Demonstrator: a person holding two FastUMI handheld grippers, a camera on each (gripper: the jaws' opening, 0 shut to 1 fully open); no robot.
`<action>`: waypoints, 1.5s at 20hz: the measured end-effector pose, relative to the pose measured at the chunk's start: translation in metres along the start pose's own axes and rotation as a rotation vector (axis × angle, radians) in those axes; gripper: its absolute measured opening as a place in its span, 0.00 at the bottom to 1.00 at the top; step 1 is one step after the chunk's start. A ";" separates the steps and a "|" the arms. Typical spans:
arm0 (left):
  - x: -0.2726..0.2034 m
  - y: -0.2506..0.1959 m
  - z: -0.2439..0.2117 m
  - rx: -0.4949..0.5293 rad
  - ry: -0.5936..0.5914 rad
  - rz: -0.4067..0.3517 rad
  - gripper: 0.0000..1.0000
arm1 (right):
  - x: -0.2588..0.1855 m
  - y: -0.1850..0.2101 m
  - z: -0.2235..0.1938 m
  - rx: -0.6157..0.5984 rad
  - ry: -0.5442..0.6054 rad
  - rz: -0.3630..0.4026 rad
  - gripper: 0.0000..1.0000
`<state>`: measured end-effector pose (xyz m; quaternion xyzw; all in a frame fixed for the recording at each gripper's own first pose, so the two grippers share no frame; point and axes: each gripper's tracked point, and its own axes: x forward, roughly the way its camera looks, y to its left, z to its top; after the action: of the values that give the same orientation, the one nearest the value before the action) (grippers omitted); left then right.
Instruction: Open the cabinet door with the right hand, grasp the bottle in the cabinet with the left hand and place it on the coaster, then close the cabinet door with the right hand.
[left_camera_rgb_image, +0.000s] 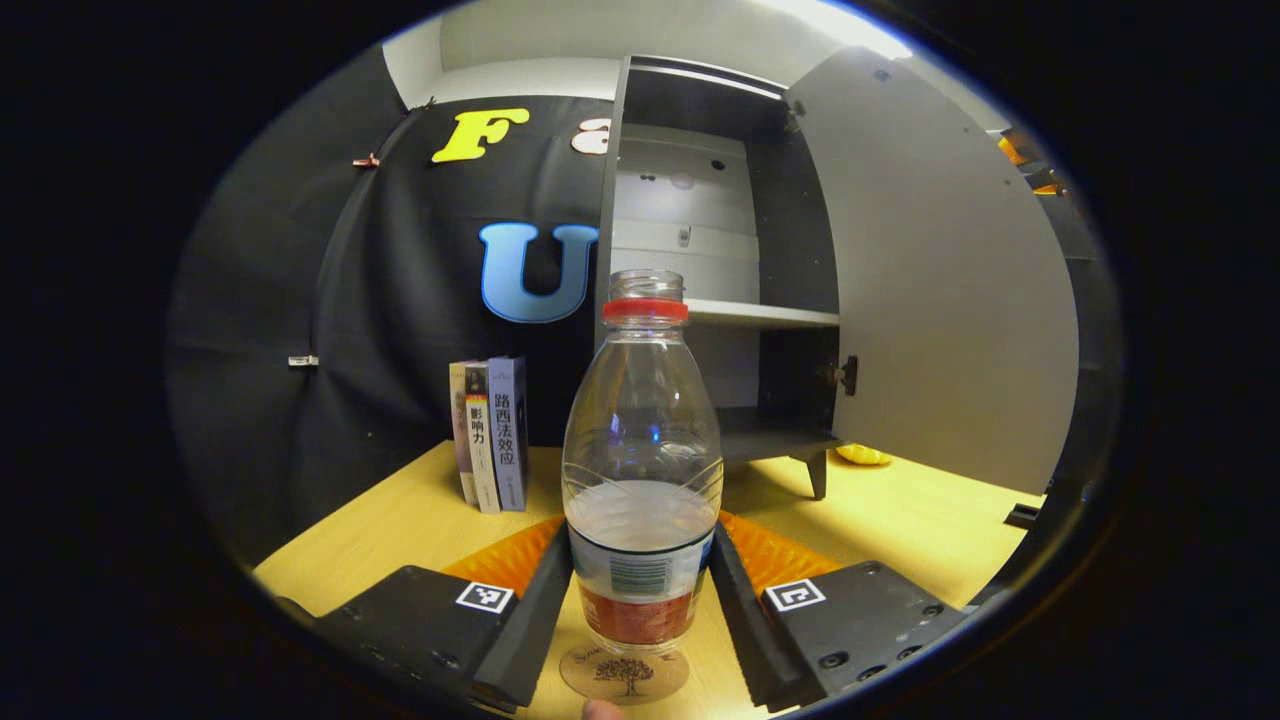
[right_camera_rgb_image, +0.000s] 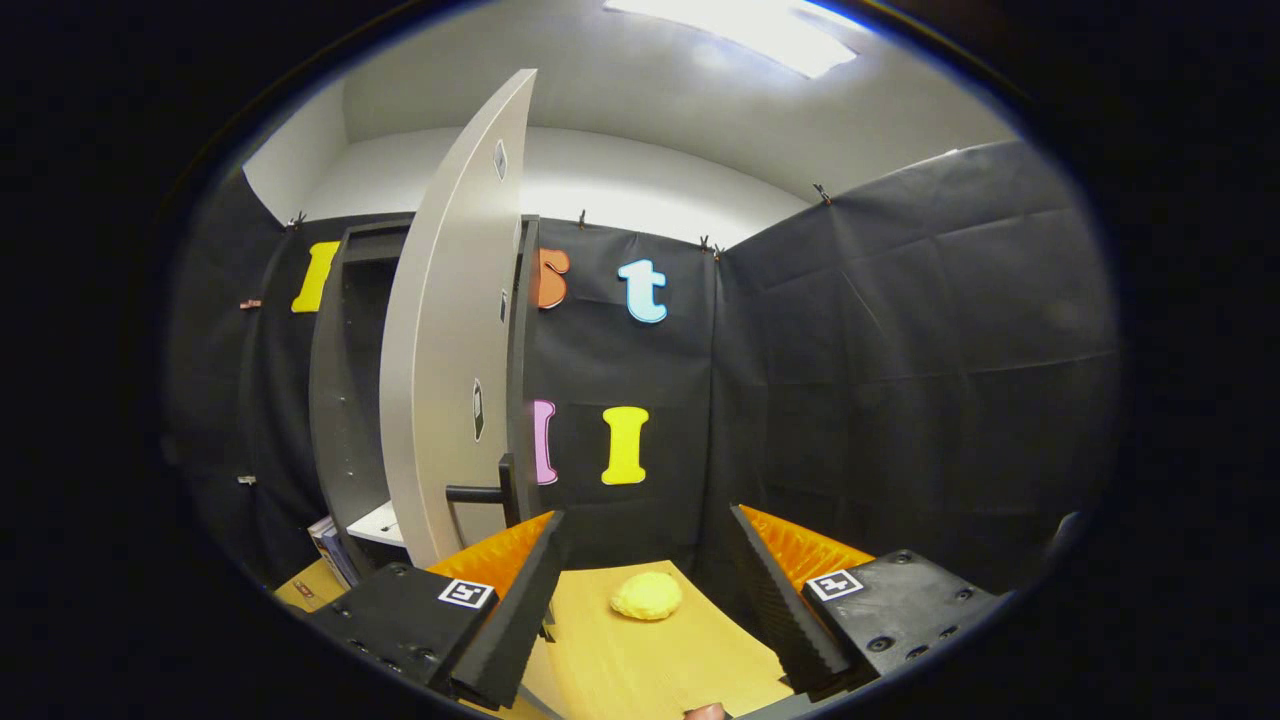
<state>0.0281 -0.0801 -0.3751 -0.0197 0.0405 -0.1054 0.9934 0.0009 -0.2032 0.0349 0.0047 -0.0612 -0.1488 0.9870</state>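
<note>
The bottle stands upright, dead centre in the left gripper view: clear plastic, red ring at the neck with no cap above it, a white-and-red label low on the body, and water filling roughly the lower third. Its base sits right on the round wooden coaster with a tree printed on it, down on the yellow wooden counter. The left tool frames it, both dark fingers running along the label on either side and looking to touch it, though whether they press on it or merely flank it I cannot tell from here. Behind, the cabinet stands with its shelves bare and the cabinet door swung wide to the right; three books stand upright just left of it. Over in the right gripper view, the right tool hangs level above the counter with its fingers spread wide apart, gripping nothing. The door edge sits ahead and to its left, the black handle poking out near the left finger, apart from it. A yellow sponge-like lump lies on the counter between the fingers, farther off.
</note>
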 end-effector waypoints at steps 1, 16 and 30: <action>0.000 0.001 -0.011 0.002 0.017 -0.008 0.77 | 0.000 0.000 0.000 0.003 0.002 -0.010 0.97; -0.008 0.005 -0.054 0.041 0.078 -0.065 0.83 | -0.007 0.004 -0.009 -0.032 0.026 -0.070 0.98; -0.051 0.005 -0.003 0.042 0.113 0.006 0.94 | -0.008 -0.016 -0.019 0.044 0.062 -0.052 0.98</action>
<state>-0.0212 -0.0644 -0.3747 0.0075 0.0945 -0.1042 0.9900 -0.0094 -0.2166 0.0146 0.0324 -0.0335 -0.1727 0.9839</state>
